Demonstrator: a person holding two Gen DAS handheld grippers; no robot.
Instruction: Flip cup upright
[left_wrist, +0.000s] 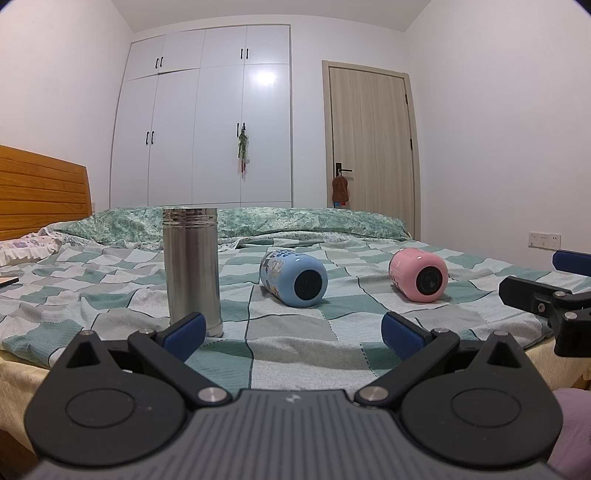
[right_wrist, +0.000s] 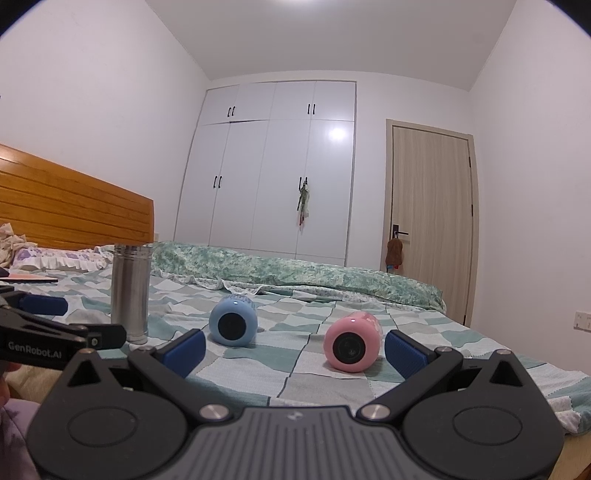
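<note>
A steel cup (left_wrist: 192, 267) stands upright on the checked bed at the left; it also shows in the right wrist view (right_wrist: 130, 291). A blue cup (left_wrist: 293, 277) lies on its side, base toward me, in the middle; in the right wrist view it (right_wrist: 233, 321) lies left of centre. A pink cup (left_wrist: 419, 274) lies on its side further right, and in the right wrist view it (right_wrist: 352, 341) lies just ahead of the jaws. My left gripper (left_wrist: 293, 334) is open and empty, short of the cups. My right gripper (right_wrist: 295, 350) is open and empty.
The checked bedsheet (left_wrist: 295, 343) covers the bed, with a folded green quilt (left_wrist: 295, 221) at the far side. A wooden headboard (left_wrist: 40, 192) and pillow are at the left. The right gripper (left_wrist: 546, 295) shows at the right edge of the left wrist view.
</note>
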